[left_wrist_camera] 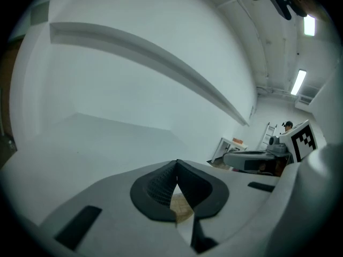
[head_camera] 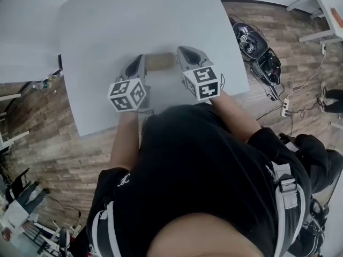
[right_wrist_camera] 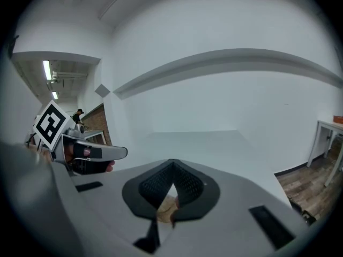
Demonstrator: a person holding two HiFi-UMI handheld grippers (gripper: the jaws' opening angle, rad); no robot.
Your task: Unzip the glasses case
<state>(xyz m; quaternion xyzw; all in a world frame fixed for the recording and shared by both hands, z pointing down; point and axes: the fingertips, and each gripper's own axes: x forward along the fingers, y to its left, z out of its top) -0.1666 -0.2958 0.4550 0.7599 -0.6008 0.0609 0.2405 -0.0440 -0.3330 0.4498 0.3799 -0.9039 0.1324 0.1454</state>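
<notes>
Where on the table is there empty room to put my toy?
The white table is bare beyond the glasses case and out to both side edges. The near middle is crowded: left gripper, right gripper, case.
</notes>
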